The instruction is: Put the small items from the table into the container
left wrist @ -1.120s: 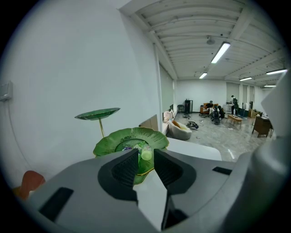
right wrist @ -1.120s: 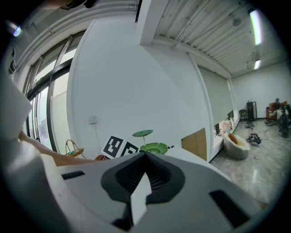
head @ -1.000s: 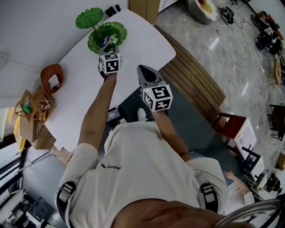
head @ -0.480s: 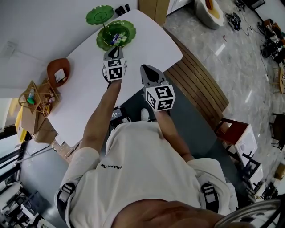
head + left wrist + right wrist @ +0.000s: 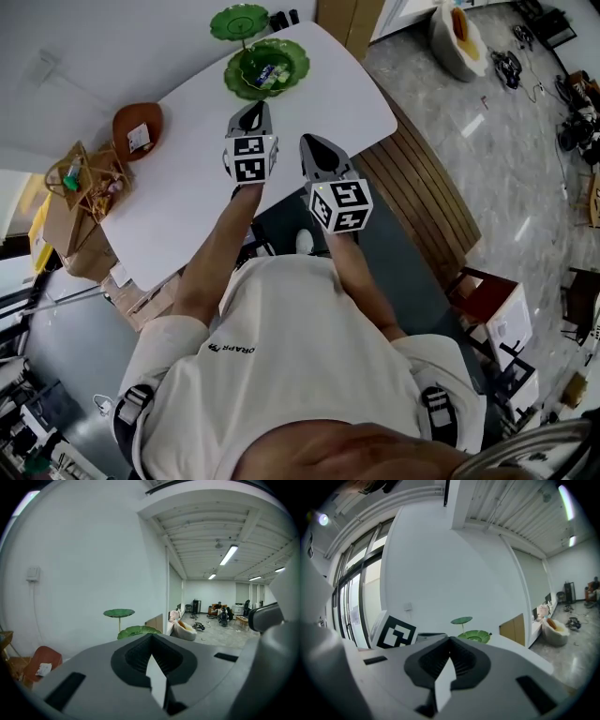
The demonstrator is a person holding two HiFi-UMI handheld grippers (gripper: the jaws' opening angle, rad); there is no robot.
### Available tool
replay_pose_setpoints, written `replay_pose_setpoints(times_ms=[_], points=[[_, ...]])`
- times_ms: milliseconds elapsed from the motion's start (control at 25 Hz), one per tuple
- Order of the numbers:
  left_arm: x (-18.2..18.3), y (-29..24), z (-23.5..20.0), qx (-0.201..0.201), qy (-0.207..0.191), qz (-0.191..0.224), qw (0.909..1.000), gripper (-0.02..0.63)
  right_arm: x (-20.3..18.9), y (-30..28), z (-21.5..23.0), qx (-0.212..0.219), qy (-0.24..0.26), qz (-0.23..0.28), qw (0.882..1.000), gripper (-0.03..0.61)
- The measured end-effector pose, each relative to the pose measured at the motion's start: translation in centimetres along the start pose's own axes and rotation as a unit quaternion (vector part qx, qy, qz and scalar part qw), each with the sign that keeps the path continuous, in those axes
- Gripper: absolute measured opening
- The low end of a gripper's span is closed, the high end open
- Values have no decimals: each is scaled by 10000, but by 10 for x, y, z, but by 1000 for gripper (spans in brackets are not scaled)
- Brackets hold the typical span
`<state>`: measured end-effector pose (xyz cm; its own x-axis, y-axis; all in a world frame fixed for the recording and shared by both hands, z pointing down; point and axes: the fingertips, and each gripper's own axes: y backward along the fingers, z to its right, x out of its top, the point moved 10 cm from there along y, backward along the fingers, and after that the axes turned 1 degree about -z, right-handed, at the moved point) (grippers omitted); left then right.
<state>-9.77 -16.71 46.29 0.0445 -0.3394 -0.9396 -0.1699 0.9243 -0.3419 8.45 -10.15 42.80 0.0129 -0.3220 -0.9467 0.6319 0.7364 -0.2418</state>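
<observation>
In the head view, the left gripper (image 5: pixel 254 112) hangs over the white surface (image 5: pixel 187 197), just short of the green leaf-shaped bowl (image 5: pixel 295 58). I take that bowl for the container, and a few small wrapped items (image 5: pixel 267 73) already lie in it. The right gripper (image 5: pixel 314 145) sits beside the left one, nearer the surface's edge. Well off to the left, an orange dish (image 5: pixel 124 120) holds one white packet (image 5: pixel 139 138).

In the left gripper view, the fingers are pressed together with nothing between them, and the bowl (image 5: pixel 138 631) shows just beyond.

In the right gripper view, these fingers are also closed and empty, pointing toward the bowl (image 5: pixel 474 636).

The packet looks light, thin and crinkly, and probably slippery. I'd pinch it across its middle rather than by a loose wrapper edge.
</observation>
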Motion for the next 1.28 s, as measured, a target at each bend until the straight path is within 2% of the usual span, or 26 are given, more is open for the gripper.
replay_pose_setpoints(times_ms=[240, 600, 1280], points=[[0, 37, 4, 19, 217, 179, 9996, 5, 0, 3, -15, 169, 9, 147, 9997, 6], [-3, 84, 2, 258, 125, 382, 9989, 5, -6, 1, -35, 458, 30, 68, 9989, 6], [-11, 147, -10, 548, 368, 733, 9951, 5, -4, -13, -72, 882, 335, 69, 9955, 6]])
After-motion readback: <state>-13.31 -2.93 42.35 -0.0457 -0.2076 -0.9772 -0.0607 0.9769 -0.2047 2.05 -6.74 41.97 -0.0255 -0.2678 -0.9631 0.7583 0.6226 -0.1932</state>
